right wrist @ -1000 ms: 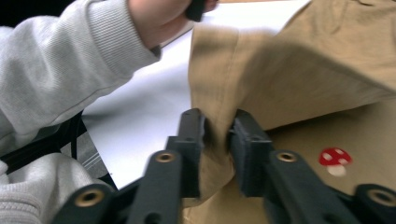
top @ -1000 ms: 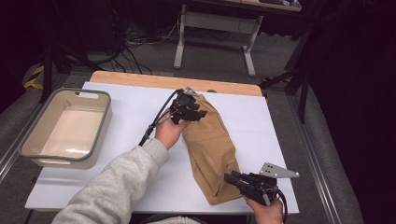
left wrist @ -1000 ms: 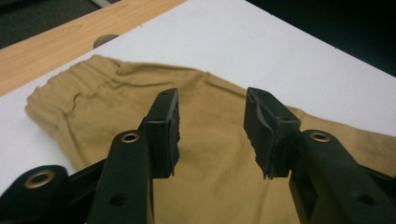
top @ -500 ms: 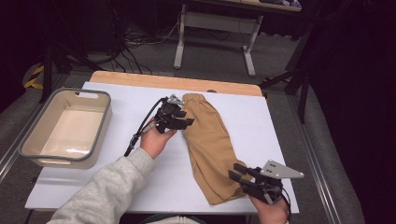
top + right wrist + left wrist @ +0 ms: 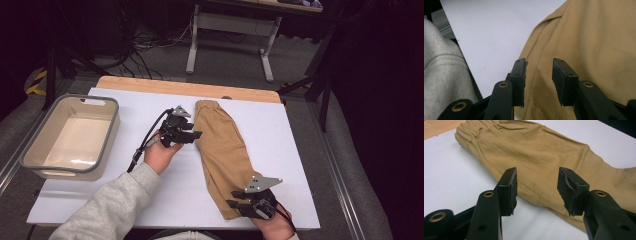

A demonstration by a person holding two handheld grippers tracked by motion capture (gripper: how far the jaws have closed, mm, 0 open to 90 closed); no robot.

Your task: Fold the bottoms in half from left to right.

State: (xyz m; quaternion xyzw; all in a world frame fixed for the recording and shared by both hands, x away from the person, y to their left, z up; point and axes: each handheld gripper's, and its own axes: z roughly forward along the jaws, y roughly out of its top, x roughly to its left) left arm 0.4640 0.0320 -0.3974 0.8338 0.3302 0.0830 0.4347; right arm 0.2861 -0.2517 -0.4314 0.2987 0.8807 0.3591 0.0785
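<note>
Left gripper [image 5: 191, 135]: jaws had just been opening, apart, empty beside folded tan cotton trousers [image 5: 225, 150].
Right gripper [image 5: 235, 206]: jaws just opened, gripping nothing, over the trousers' hem.

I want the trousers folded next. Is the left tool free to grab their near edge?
Probably yes: the left tool is open, empty, beside the trousers, their edge just ahead of it and nothing between.

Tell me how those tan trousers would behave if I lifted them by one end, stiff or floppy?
Probably floppy: the tan trousers lie flat with soft wrinkles, so they would likely droop and unfold from a single grip. They look light for their size, being thin cloth. Pushed, they may bunch rather than slide on the white table cover.
</note>
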